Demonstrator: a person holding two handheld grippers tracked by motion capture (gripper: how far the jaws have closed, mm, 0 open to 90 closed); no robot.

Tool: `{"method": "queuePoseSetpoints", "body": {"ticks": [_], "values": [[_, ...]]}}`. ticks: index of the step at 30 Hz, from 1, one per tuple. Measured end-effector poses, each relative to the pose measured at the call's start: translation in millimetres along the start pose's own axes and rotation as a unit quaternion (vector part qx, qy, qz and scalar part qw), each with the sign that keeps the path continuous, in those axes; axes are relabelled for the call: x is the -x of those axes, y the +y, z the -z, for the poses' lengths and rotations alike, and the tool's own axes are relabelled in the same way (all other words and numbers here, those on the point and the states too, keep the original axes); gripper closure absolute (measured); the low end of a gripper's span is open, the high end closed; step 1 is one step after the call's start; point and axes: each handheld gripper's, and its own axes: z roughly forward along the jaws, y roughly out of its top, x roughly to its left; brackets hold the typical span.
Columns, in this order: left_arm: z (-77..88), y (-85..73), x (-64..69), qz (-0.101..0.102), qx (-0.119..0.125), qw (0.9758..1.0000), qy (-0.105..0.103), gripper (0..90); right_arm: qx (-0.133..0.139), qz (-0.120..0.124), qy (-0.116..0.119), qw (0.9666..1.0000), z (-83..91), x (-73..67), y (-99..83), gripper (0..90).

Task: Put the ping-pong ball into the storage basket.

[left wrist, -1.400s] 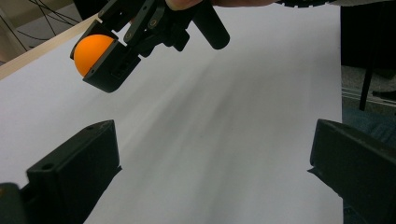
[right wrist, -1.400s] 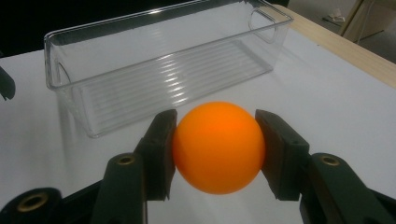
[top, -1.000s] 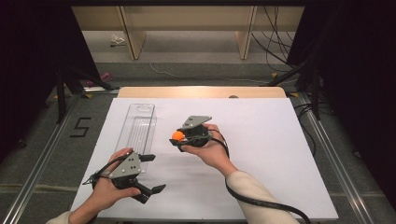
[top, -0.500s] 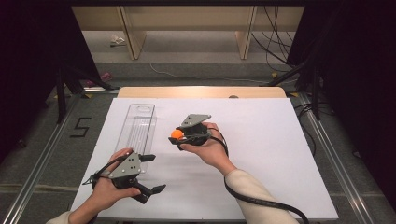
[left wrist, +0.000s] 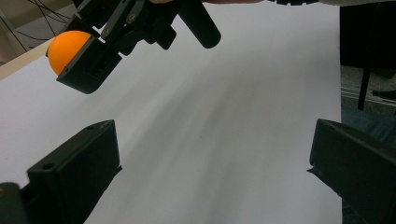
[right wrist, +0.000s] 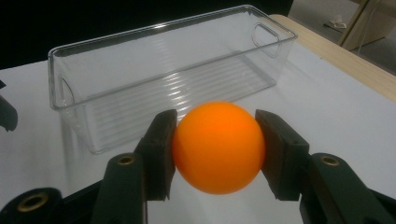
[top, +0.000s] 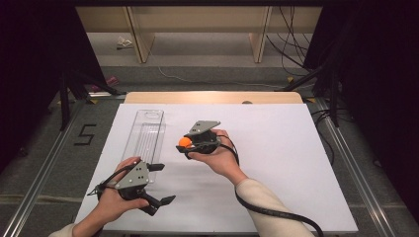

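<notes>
An orange ball [right wrist: 218,147] is clamped between the two jaws of my right gripper [top: 187,144], a little above the white table near its middle; the ball [top: 185,142] points toward the left. The same ball [left wrist: 67,49] and that gripper appear at the upper left of the left gripper view. A clear plastic bin [right wrist: 163,74] lies just beyond the ball; the long bin [top: 146,138] sits left of centre with nothing in it. My left gripper [top: 161,183] hovers near the front left edge, jaws wide apart around nothing [left wrist: 210,182].
The white table top [top: 276,148] has a wooden strip [top: 212,97] along its far edge. Metal rails run along both sides on the floor, with a "5" marking [top: 85,134] at the left. Cables trail from both grippers.
</notes>
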Motion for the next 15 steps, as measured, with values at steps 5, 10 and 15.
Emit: {"method": "queuePoseSetpoints", "body": {"ticks": [5, 10, 15], "values": [[-0.3, 0.0, 0.1, -0.001, -0.001, 1.0000, 0.000, 1.2, 0.002, 0.001, -0.001, 1.0000, -0.4, 0.2, 2.2, 51.6], [-0.2, -0.1, 0.2, 0.000, -0.001, 1.0000, 0.000, 1.3, 0.002, 0.000, -0.001, 1.0000, -0.9, 0.4, 3.7, 51.6], [-0.2, -0.1, 0.3, 0.000, -0.002, 1.0000, 0.000, 1.3, 0.004, 0.000, -0.001, 1.0000, -2.1, 0.7, 5.2, 51.6]]}}
